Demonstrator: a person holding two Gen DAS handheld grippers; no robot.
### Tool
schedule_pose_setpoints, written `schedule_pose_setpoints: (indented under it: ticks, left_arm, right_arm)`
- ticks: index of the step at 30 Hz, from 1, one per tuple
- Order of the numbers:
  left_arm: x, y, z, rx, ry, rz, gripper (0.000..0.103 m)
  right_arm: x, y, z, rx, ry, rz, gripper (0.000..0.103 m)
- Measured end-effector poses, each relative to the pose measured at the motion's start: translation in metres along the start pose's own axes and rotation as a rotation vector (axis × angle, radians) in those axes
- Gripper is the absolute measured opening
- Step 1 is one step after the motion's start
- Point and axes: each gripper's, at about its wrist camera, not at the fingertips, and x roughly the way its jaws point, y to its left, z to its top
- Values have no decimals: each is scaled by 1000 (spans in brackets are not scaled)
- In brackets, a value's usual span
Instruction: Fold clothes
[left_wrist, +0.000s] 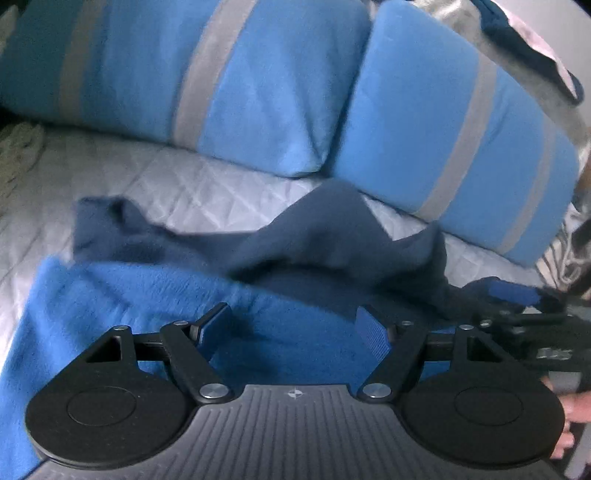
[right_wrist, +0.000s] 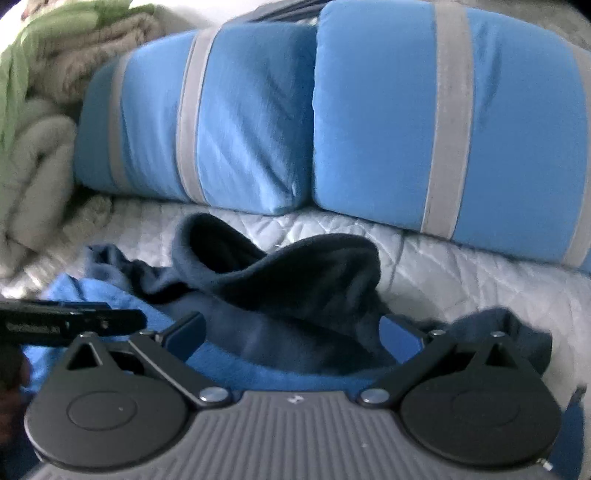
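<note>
While both tools gape apart, left tool (left_wrist: 295, 328), right tool (right_wrist: 291, 338), one navy garment (right_wrist: 295, 288), two blue pillows (right_wrist: 424, 110).

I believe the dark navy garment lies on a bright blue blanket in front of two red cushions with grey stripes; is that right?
Not quite: the two cushions are blue with grey stripes, not red, as the right wrist view shows. The dark navy garment does lie on the bright blue blanket in front of them.

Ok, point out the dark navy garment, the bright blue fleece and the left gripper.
dark navy garment (right_wrist: 295, 280): right wrist view, raised fold.
bright blue fleece (left_wrist: 122, 295): left wrist view, flat surface.
left gripper (left_wrist: 293, 326): left wrist view, between its open fingertips.
</note>
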Motion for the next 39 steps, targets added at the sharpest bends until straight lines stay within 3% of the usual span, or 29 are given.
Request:
schedule_pose_setpoints:
  ticks: [4,11,18,24,26,28,32,34,36,39]
  left_arm:
    - [30,-2,23,119,11,29,74]
    - [93,18,54,108,73,-5,74]
    - [122,55,61,-129,81,-107,76]
    - [125,67,65,-233,76,-149,76]
    - [121,67,68,-227,80,-135,76]
    - [110,58,71,-166,67,-91,77]
    - [82,44,79,5,-45,28,76]
    - [75,49,84,51,-46,57,76]
    - [75,63,87,50,17,39,76]
    - [75,87,88,-5,112,-81,76]
  right_arm:
    - [25,-8,5,-71,34,-65,102]
    - [58,-56,15,107,78,-42,102]
    - [99,-98,13,353,130,-56,102]
    - [103,-111,6,426,123,-28,102]
    - [100,-111,6,424,116,-27,102]
    - [94,-110,9,408,95,-40,103]
    - [75,-107,17,381,31,-68,103]
    - [70,-110,21,379,28,-69,103]
    - [65,-110,26,356,44,-82,103]
    - [56,-106,36,263,70,-99,103]
